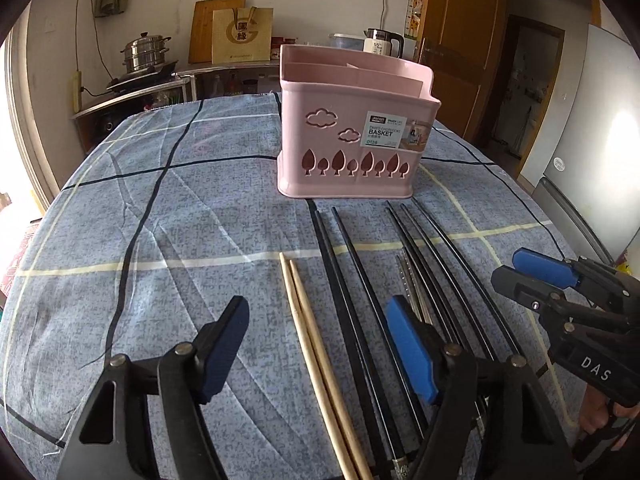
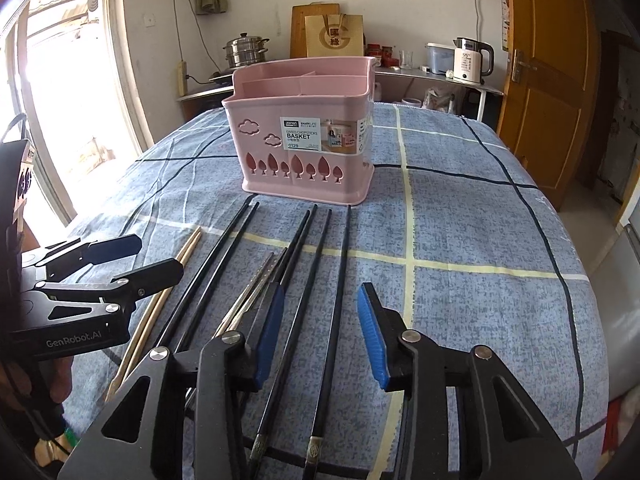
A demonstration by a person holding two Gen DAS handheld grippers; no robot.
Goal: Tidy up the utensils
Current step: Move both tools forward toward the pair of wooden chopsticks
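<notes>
A pink divided chopstick basket stands upright on the checked blue cloth. In front of it lie a pair of wooden chopsticks, several black chopsticks and a metal pair. My left gripper is open, low over the wooden and black chopsticks. My right gripper is open over the right-hand black chopsticks; it also shows at the right of the left wrist view. Nothing is held.
The table is covered by the cloth. Behind it a counter holds a steel steamer pot, a paper bag and a white kettle. A wooden door is at the right.
</notes>
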